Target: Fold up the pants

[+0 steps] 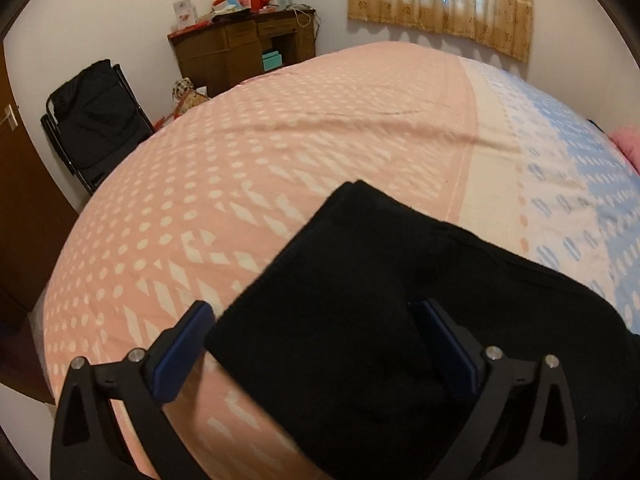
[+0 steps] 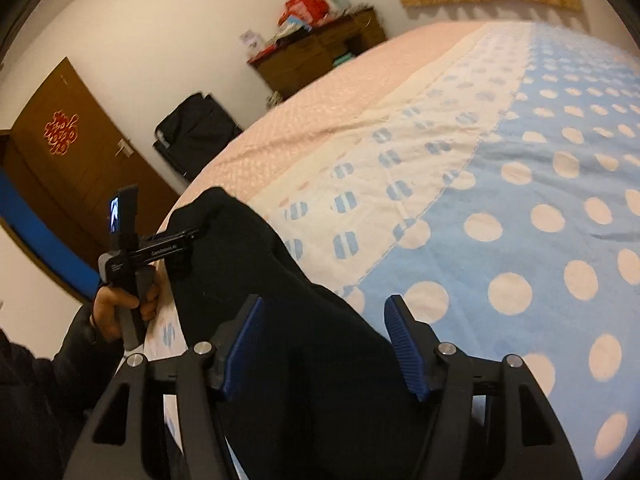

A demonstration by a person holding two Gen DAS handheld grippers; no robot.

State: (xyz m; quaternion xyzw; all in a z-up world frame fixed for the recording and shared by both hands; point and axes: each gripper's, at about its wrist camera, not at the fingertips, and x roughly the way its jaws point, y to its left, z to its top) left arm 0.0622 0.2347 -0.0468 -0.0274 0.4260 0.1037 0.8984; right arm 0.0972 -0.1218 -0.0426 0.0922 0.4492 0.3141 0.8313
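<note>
Black folded pants [image 1: 340, 280] lie on the bed sheet [image 1: 280, 140], near its front edge. My left gripper [image 1: 316, 344] stands wide open astride the folded corner, with the cloth between its blue pads and neither pad pressing on it. In the right wrist view the pants [image 2: 260, 280] run from the lower middle up to the left. My right gripper [image 2: 324, 344] is open over them, its right pad clear of the cloth. A hand [image 2: 120, 308] holds the left gripper [image 2: 188, 244] at the far end of the pants, where its fingertips are hidden by the fabric.
The sheet [image 2: 520, 200] is pink on the left and blue with pale dots on the right. A black folding chair [image 1: 96, 120], a cluttered wooden desk [image 1: 240, 52] and a brown door [image 2: 60, 152] stand beyond the bed. A curtain [image 1: 440, 0] hangs behind it.
</note>
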